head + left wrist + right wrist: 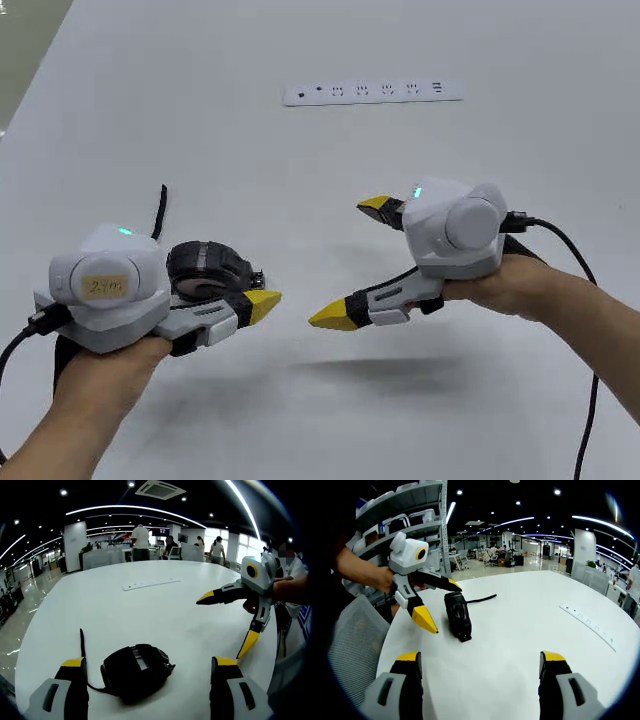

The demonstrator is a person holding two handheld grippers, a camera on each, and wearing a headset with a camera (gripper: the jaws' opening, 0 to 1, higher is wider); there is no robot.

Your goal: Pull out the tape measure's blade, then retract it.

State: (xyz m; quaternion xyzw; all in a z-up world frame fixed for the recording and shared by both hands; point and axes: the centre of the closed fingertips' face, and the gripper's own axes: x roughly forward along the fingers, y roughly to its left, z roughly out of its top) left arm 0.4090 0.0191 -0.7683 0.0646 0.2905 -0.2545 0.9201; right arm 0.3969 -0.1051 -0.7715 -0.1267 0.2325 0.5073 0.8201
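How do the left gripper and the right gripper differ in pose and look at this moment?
The left gripper sits by the black tape measure, which lies between its jaws; the right gripper is apart from it, jaws around nothing. The left gripper's body carries a yellow label; the right gripper's visible side has none. Both are open, with yellow jaw tips.

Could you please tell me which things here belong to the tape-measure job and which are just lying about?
For the job: tape measure, left claw, right claw, both open.
Lying about: power strip, far across the table.
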